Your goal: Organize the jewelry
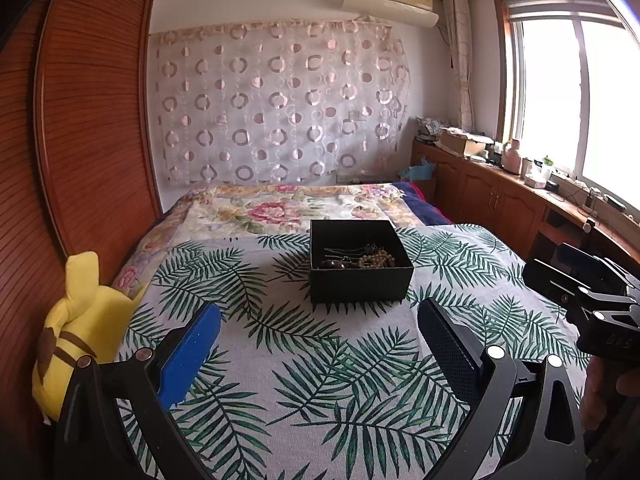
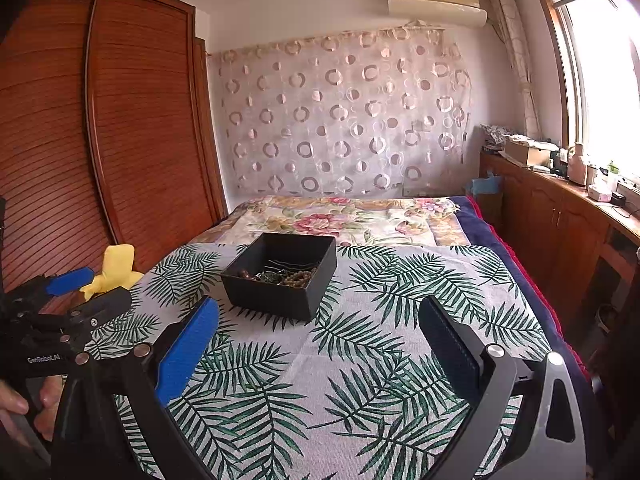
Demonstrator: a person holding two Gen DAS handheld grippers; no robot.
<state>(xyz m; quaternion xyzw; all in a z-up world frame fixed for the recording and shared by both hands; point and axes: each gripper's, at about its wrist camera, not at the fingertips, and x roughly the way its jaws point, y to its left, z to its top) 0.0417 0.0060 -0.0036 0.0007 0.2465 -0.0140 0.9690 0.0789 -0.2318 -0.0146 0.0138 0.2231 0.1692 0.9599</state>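
- A black box point(image 1: 360, 264) is seen on the leaf-print cloth point(image 1: 304, 360) spread over the bed point(image 1: 264, 210), nearer the cloth's far edge than its near edge.
- Jewelry point(image 1: 362, 258) is heaped inside the box: a beaded bracelet point(image 1: 376, 259) and thin dark chains, tangled together toward the box's near wall.
- The left tool point(image 1: 318, 338) is held over the cloth short of the box, its fingers spread wide with nothing between them.
- The right tool point(image 2: 318, 336) is likewise held above the cloth with fingers wide apart and empty; the box point(image 2: 280, 280) is seen ahead and to its left.
- Between both tools and the box only bare cloth is visible.
- A yellow plush point(image 1: 76, 332) lies at the cloth's left edge, against the wooden wardrobe point(image 1: 80, 120).
- To the right, past the bed's blue-and-red blanket edge, a narrow gap is left before a wooden cabinet point(image 2: 560, 232) under the window.
- Beyond the cloth's far edge a floral quilt point(image 2: 340, 220) is exposed.
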